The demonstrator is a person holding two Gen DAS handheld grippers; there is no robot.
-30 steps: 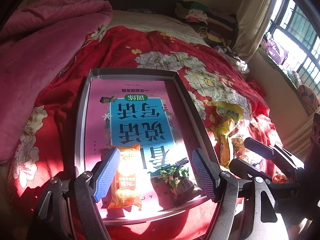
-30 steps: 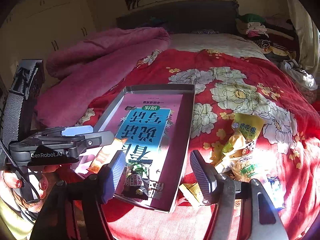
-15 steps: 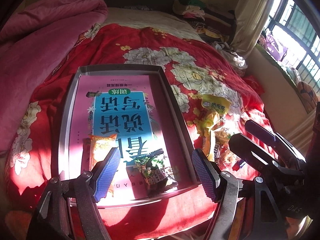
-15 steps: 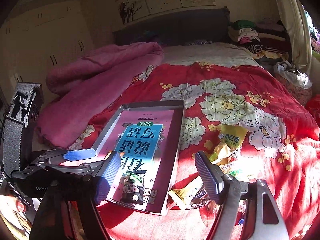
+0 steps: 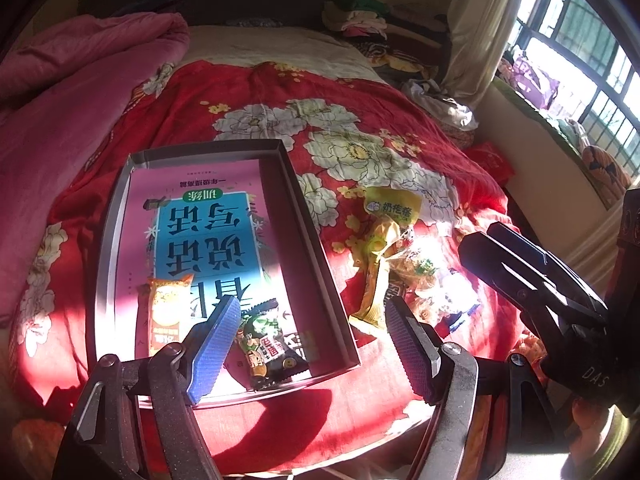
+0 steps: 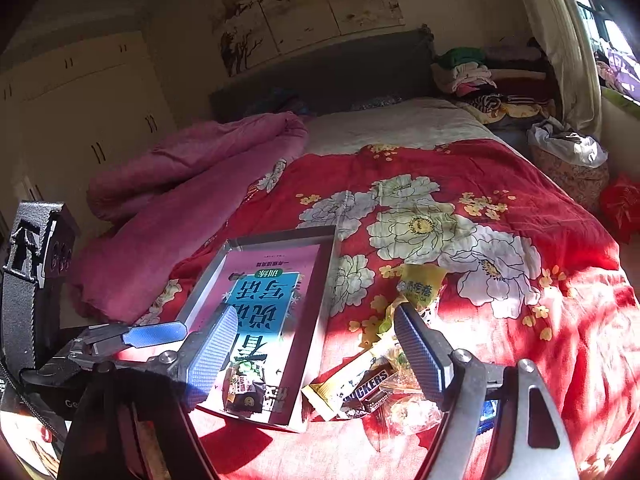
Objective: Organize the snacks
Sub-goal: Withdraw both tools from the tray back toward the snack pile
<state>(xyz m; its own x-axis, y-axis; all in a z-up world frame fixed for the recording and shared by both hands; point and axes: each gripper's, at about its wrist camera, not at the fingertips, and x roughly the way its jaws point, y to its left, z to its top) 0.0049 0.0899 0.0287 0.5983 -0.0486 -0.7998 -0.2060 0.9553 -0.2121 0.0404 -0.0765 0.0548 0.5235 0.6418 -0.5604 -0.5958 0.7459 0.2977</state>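
Both grippers are holding nothing: the left gripper (image 5: 308, 344) has its blue pads spread wide, and the right gripper (image 6: 316, 354) is opening its jaws with only air between them. Just past the left fingers, a dark green snack packet (image 5: 264, 346) and an orange snack packet (image 5: 164, 316) lie at the near end of the shallow grey tray (image 5: 316, 256), on its pink and blue book. The other snacks (image 6: 372, 384), including a Snickers bar (image 6: 366, 388) and a yellow pouch (image 6: 418, 286), sit piled on the red floral quilt (image 6: 480, 208) just right of the tray.
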